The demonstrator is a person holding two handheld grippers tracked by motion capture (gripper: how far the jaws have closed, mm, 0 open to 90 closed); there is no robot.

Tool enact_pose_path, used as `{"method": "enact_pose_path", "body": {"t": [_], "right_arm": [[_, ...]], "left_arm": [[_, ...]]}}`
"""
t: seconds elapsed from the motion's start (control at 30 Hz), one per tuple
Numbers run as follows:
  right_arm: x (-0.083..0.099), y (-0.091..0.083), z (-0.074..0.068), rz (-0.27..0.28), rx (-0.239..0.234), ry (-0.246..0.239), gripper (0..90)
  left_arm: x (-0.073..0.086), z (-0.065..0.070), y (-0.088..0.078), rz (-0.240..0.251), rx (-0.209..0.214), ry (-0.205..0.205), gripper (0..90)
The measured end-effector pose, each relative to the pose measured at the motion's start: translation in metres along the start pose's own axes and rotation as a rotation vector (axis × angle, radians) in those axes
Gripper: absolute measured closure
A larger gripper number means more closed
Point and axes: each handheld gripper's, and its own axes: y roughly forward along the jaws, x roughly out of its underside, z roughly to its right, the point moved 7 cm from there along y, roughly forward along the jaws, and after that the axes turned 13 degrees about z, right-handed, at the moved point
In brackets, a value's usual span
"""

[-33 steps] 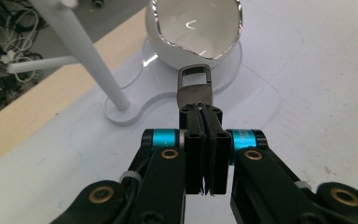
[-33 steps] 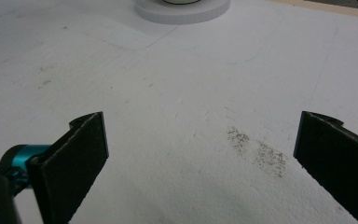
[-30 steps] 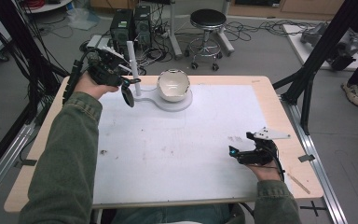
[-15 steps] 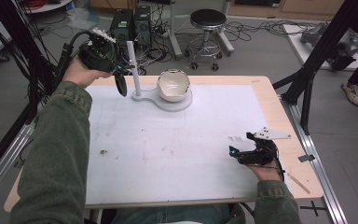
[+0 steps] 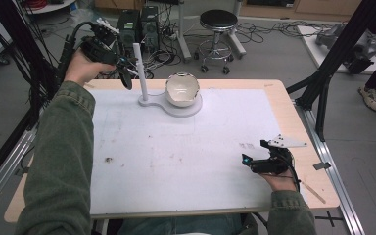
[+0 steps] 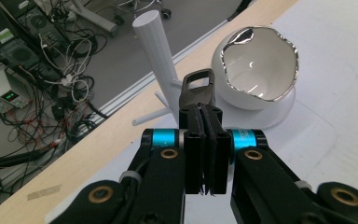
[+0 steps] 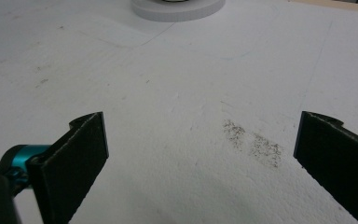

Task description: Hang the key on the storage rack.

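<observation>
A white stand (image 5: 176, 108) sits at the table's far middle, with an upright post (image 5: 139, 73) that has small side pegs. A white bowl with a silvery jagged rim (image 5: 182, 89) rests on the stand's round base. My left gripper (image 5: 124, 74) is raised above the far left edge, just left of the post. It is shut on a dark metal clasp (image 6: 197, 88) that sticks out past the jaw tips, with the post (image 6: 156, 60) and bowl (image 6: 259, 67) right behind it. My right gripper (image 5: 254, 161) lies low at the near right, open, with nothing between its fingers (image 7: 81, 158).
A white sheet (image 5: 176, 156) covers most of the wooden table (image 5: 293, 127), with small dark smudges (image 7: 251, 142) in front of the right gripper. Beyond the far edge are a stool (image 5: 218, 24), computer boxes (image 5: 137, 22) and cables on the floor. Black frame legs (image 5: 333, 63) stand at the right.
My left gripper, still shut on the clasp, has lifted and drawn back toward the far left, away from the post. The right gripper has stayed put.
</observation>
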Motion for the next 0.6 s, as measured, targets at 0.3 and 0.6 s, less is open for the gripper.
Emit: {"method": "enact_pose_path", "body": {"t": [0.3,0.6], "right_arm": [[0.001,-0.001,0.003,-0.002,0.004,0.012,1.9],[0.001,-0.001,0.003,-0.003,0.003,0.018,1.9]], "left_arm": [[0.007,0.002,0.017,-0.015,-0.004,-0.009,87.5],[0.019,0.006,0.024,-0.058,-0.008,0.021,87.4]]}}
